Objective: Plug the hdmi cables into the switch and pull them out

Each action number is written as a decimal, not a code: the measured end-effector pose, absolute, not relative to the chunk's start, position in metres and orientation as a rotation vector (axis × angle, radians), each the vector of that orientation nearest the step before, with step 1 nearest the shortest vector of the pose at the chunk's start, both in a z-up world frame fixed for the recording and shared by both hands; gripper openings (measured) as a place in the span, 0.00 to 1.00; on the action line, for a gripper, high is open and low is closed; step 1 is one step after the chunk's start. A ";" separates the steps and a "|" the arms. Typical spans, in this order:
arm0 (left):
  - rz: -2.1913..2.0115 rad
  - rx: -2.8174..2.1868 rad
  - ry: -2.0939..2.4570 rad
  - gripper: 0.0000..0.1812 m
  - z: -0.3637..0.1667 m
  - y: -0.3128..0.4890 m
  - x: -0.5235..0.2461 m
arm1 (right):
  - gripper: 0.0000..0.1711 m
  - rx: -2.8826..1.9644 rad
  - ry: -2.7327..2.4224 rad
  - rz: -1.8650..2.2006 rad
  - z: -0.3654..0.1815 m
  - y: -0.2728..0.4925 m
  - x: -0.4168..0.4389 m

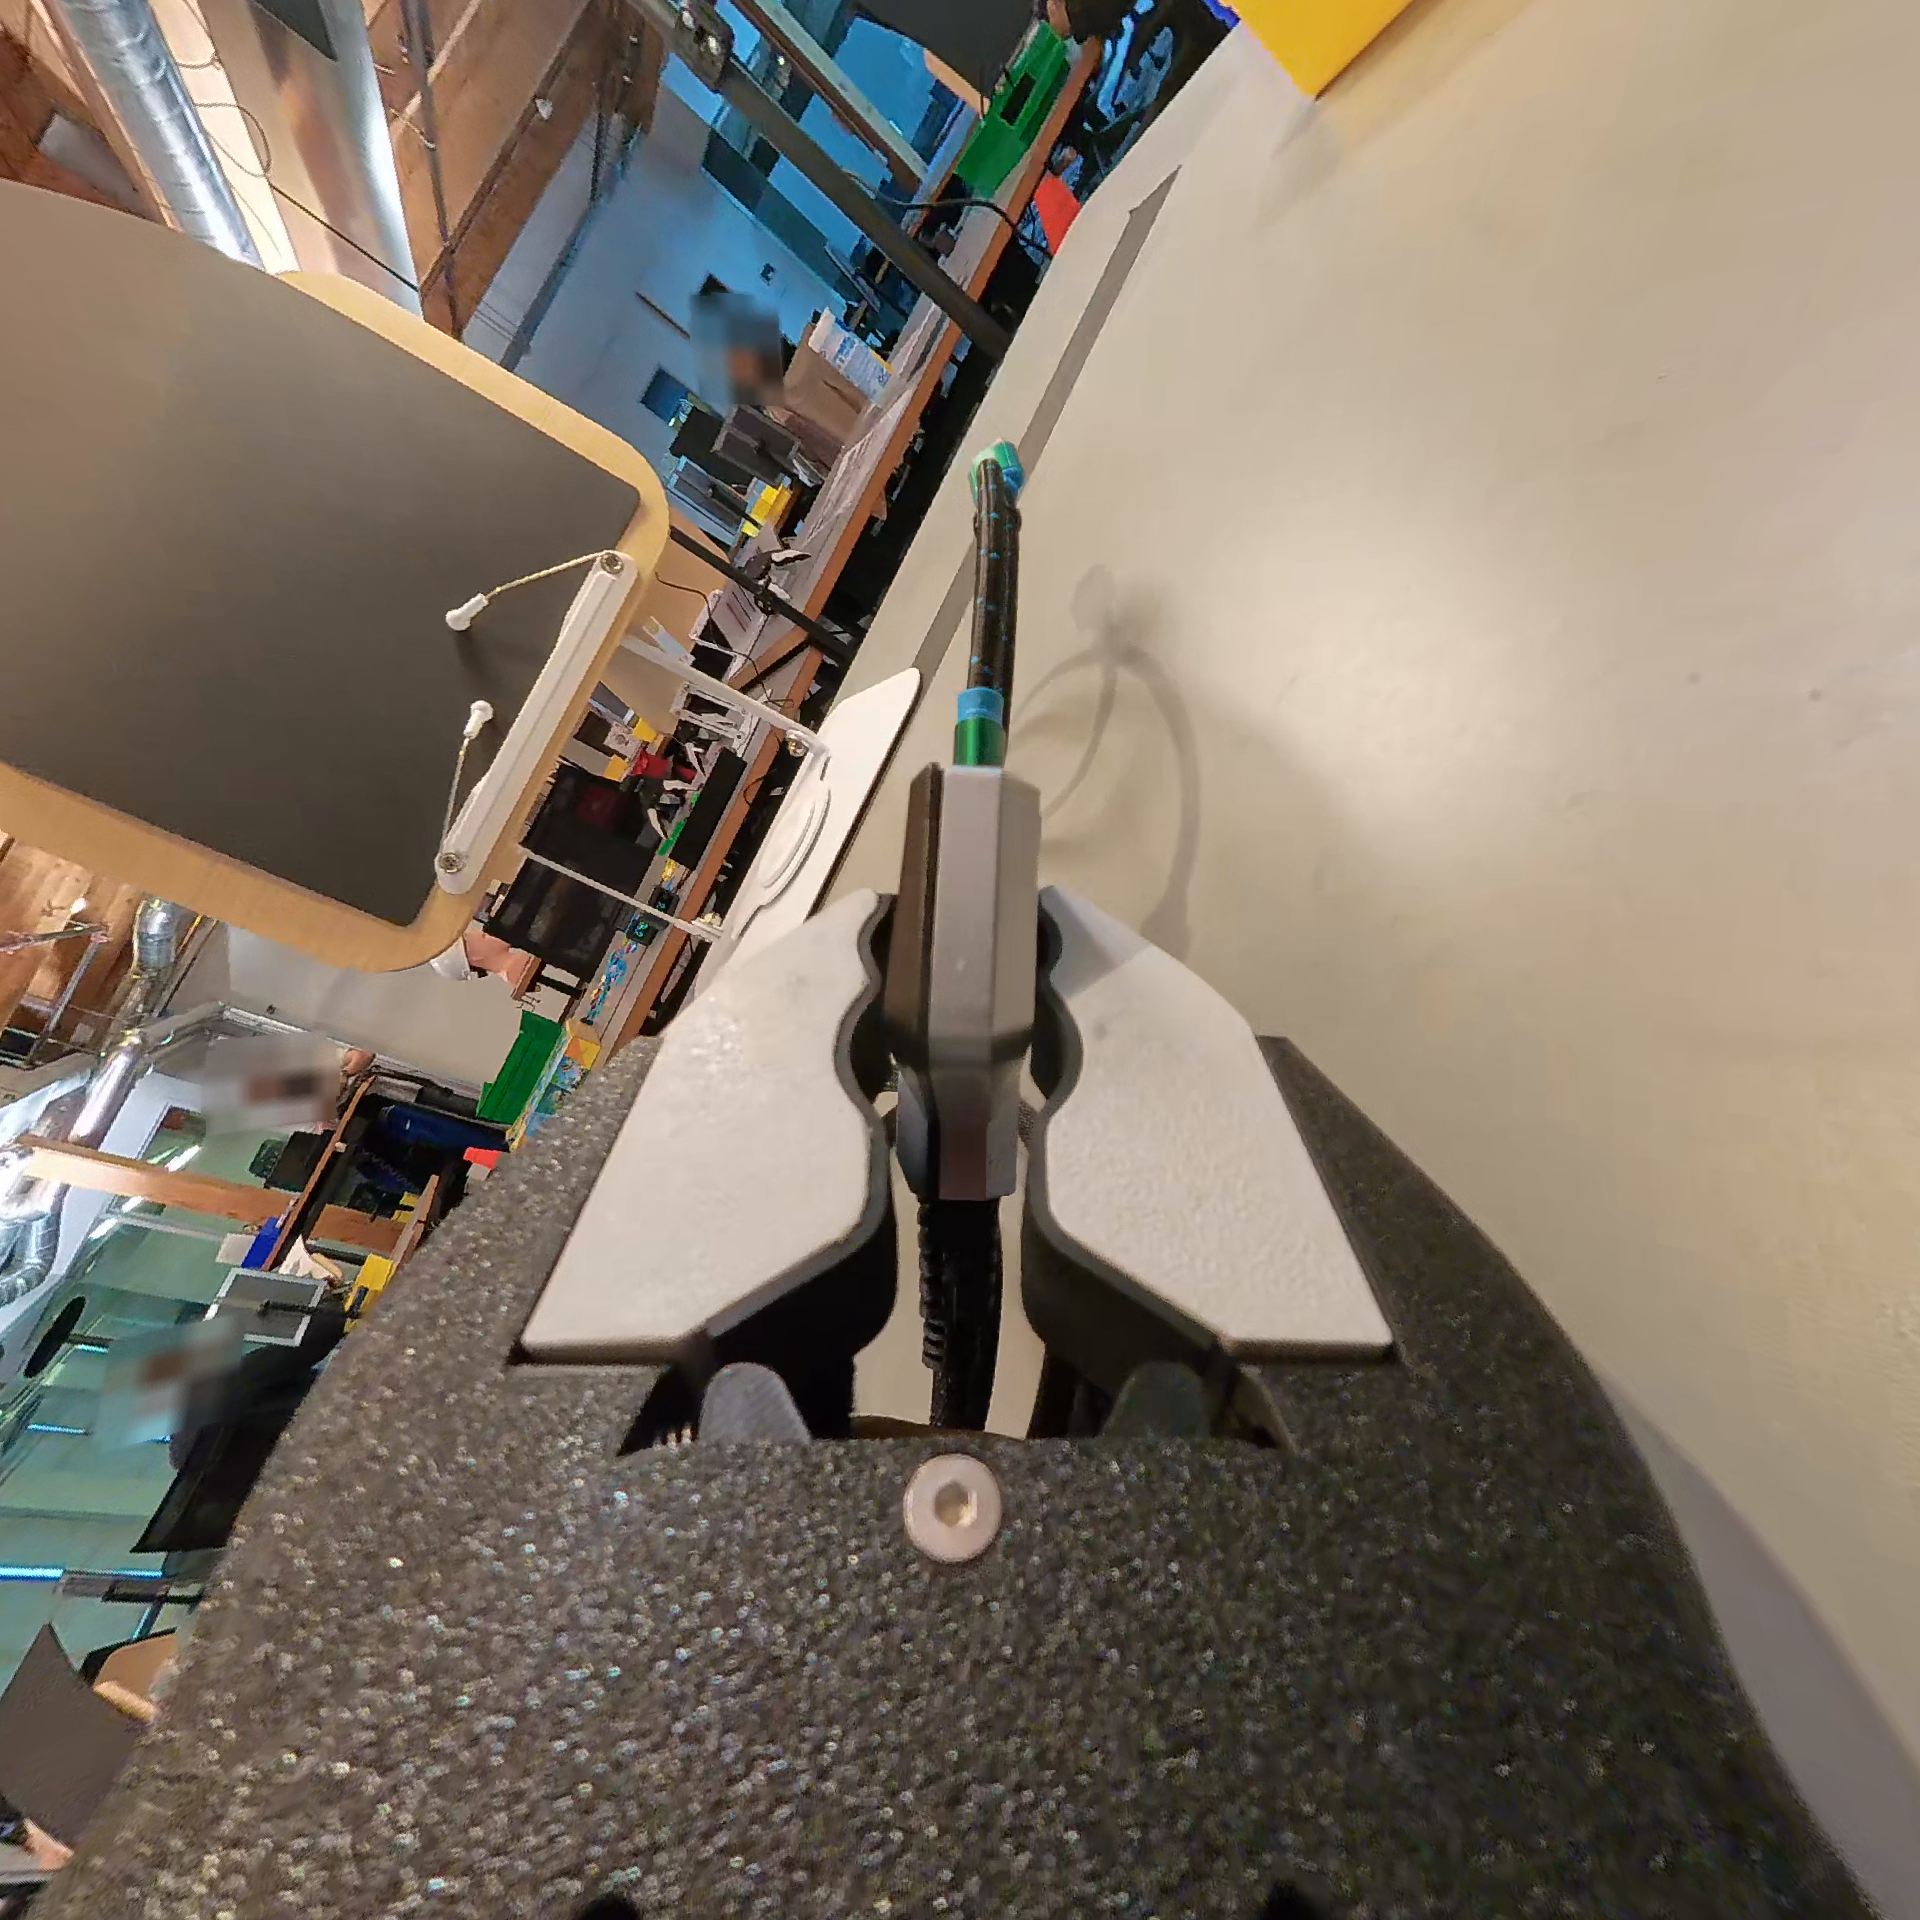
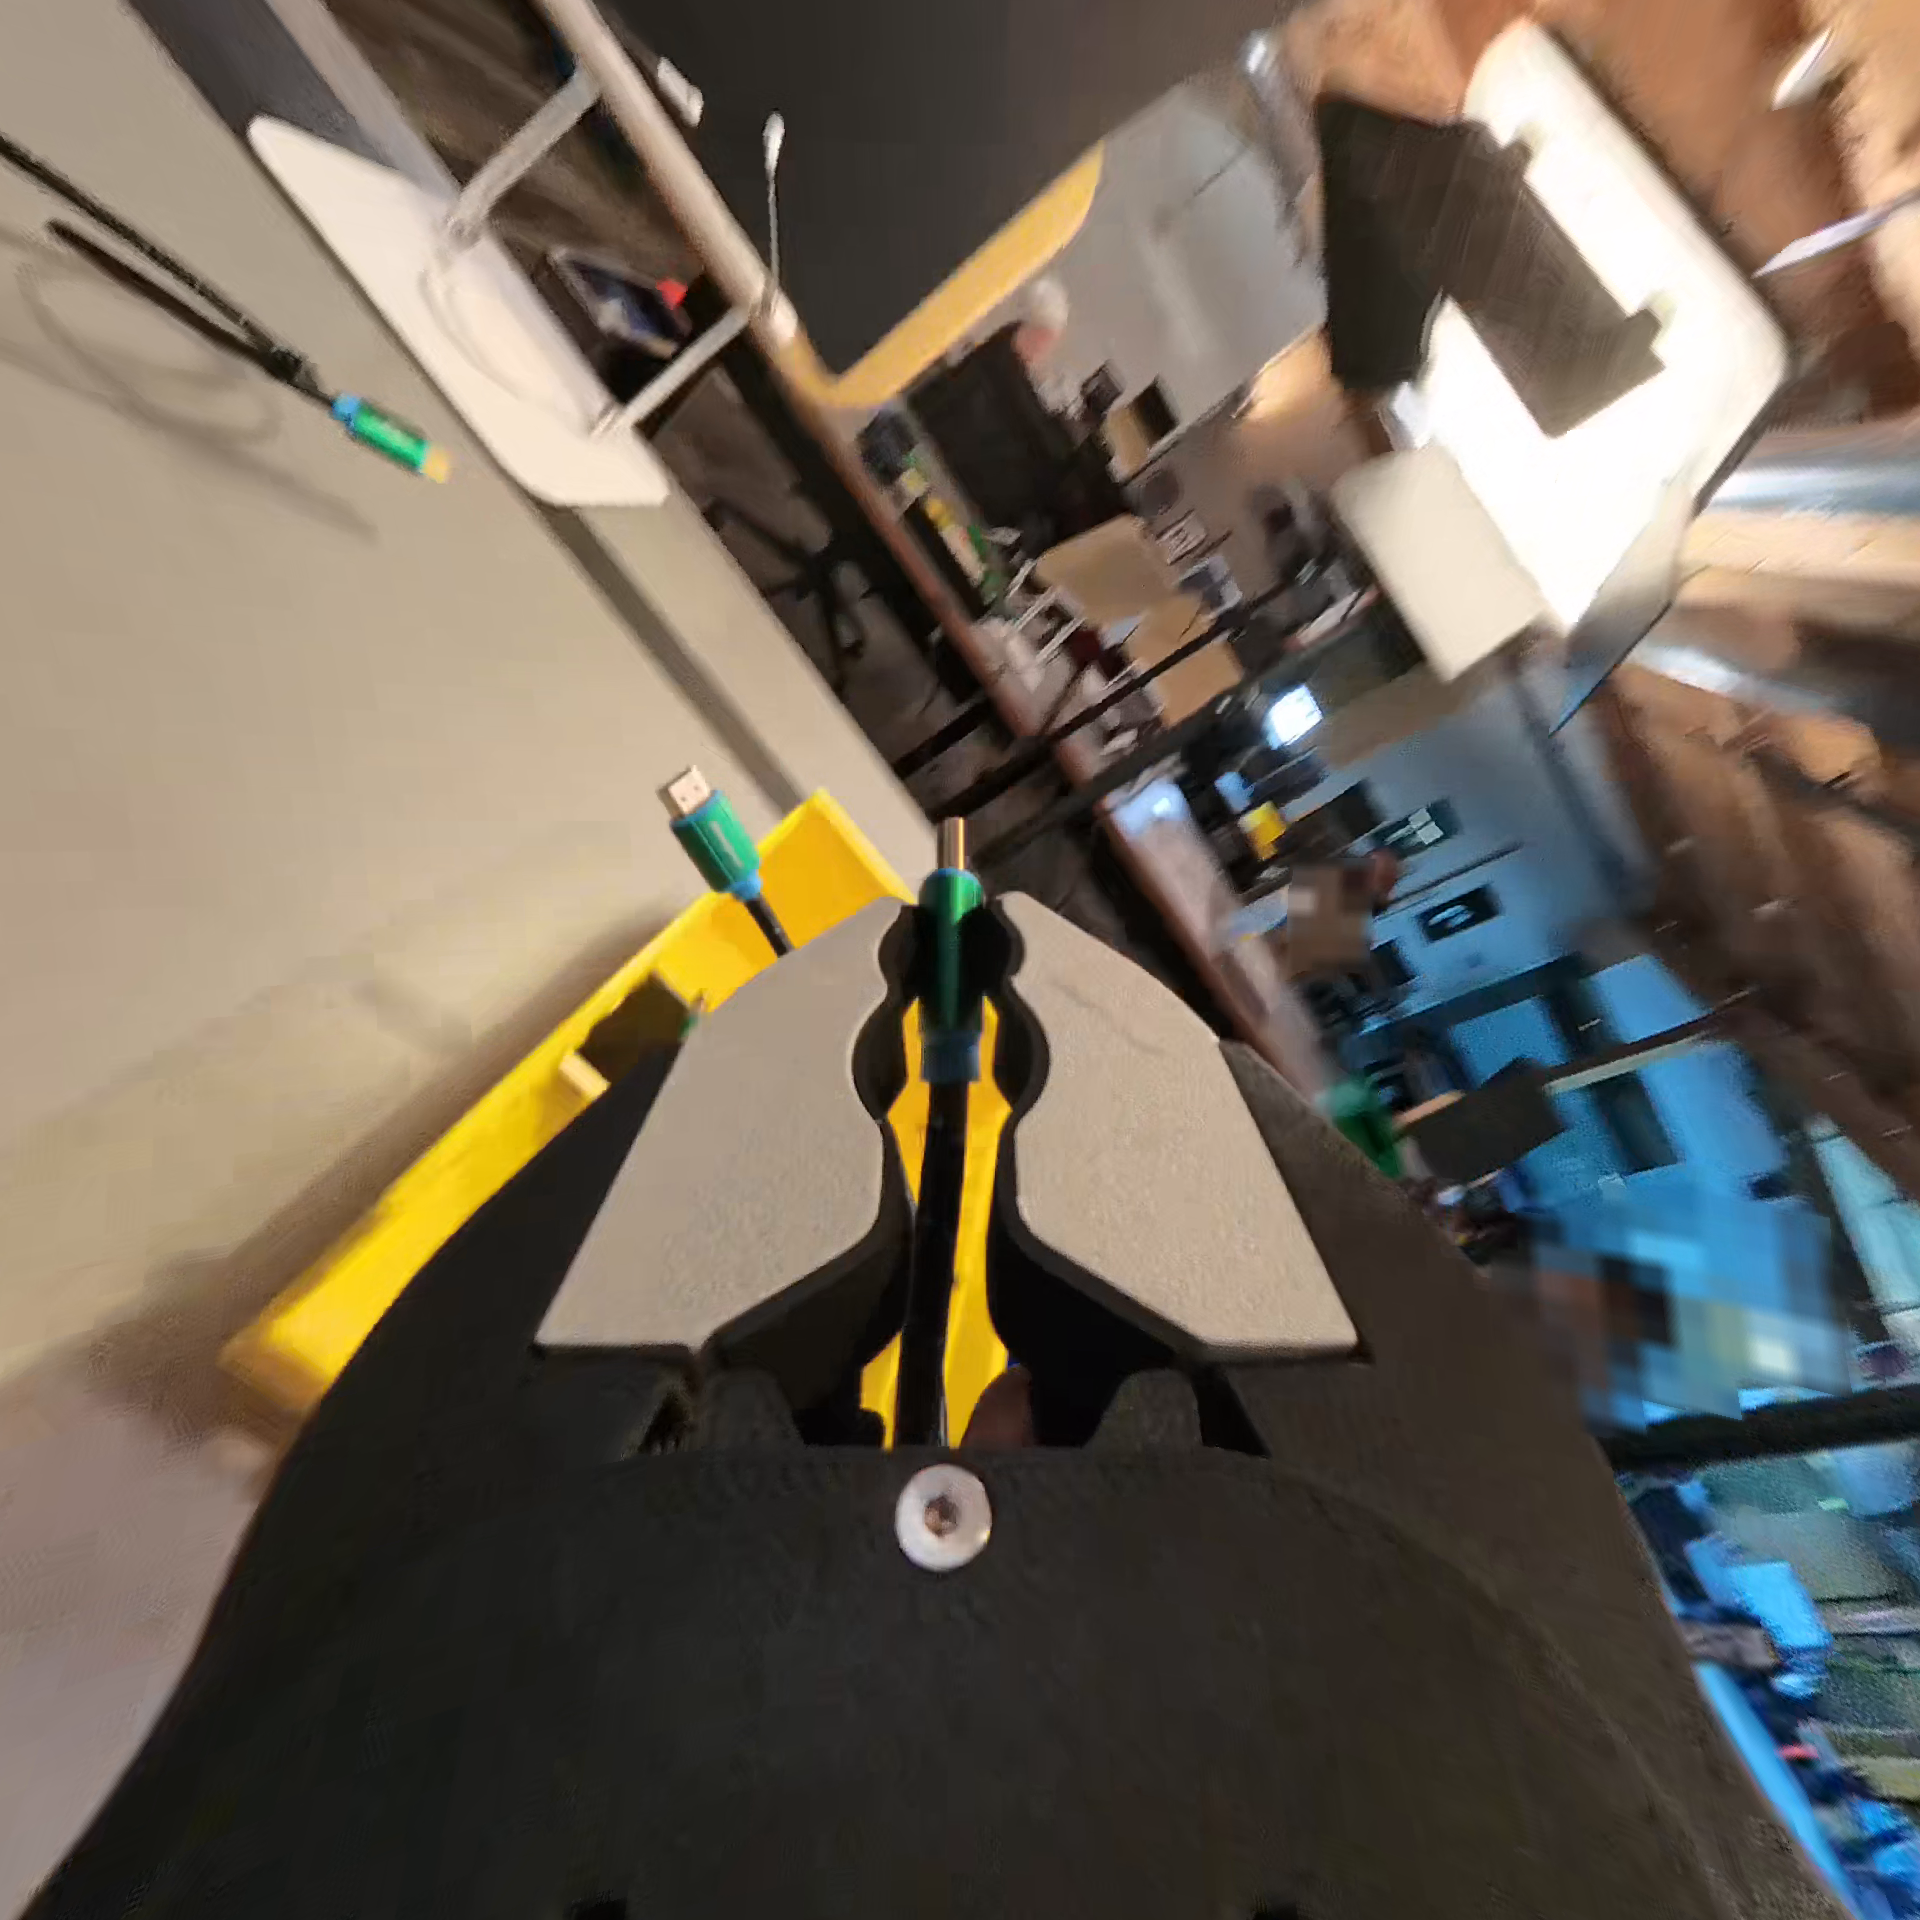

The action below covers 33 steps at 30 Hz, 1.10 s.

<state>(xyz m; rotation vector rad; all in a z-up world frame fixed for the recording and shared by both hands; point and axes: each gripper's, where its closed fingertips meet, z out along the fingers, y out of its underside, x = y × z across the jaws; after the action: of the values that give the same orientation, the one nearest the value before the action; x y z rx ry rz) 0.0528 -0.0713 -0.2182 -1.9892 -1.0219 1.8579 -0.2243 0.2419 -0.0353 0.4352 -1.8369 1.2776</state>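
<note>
My left gripper (image 1: 961,920) is shut on a grey hdmi switch (image 1: 982,831), seen edge-on above the pale table (image 1: 1507,623). A green hdmi plug (image 1: 977,727) sits in the switch's far end, and its black braided cable (image 1: 992,582) runs away to another green end (image 1: 995,462). A second black cable (image 1: 956,1299) leaves the switch's near end. My right gripper (image 2: 948,925) is shut on a green hdmi plug (image 2: 945,956) whose metal tip (image 2: 951,842) points forward. Another green plug (image 2: 712,826) sticks up by a yellow holder (image 2: 499,1122). A third plug (image 2: 384,426) lies on the table.
A white monitor-stand base (image 1: 862,769) stands at the table's far edge and also shows in the right wrist view (image 2: 499,343). A dark panel with a wooden rim (image 1: 260,571) hangs at the left. A yellow box (image 1: 1320,31) is far off. Workshop benches and people lie beyond. The tips of one gripper are about 45 cm away from the tips of the other.
</note>
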 end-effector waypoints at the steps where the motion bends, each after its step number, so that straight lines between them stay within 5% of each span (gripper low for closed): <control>1: 1.855 -2.002 -1.018 0.13 -0.220 -0.071 0.052 | 0.07 0.407 -1.914 1.272 -0.049 0.253 -0.232; 14: 1.883 -2.144 -0.874 0.13 -0.231 -0.054 0.049 | 0.09 0.201 -2.558 1.237 -0.183 0.219 -0.251; 25: 1.862 -2.169 -0.847 0.13 -0.234 -0.050 0.048 | 0.12 -0.344 -3.082 1.617 -0.206 0.204 -0.264; 33: 1.850 -2.181 -0.828 0.12 -0.235 -0.045 0.048 | 0.12 -0.629 -3.235 1.373 -0.229 0.202 -0.284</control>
<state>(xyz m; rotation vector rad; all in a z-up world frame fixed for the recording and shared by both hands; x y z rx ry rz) 0.0477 -0.0454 -0.2351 -2.1810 -0.8277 1.8503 -0.2838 0.2016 -0.2292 -0.6289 -3.2350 1.3734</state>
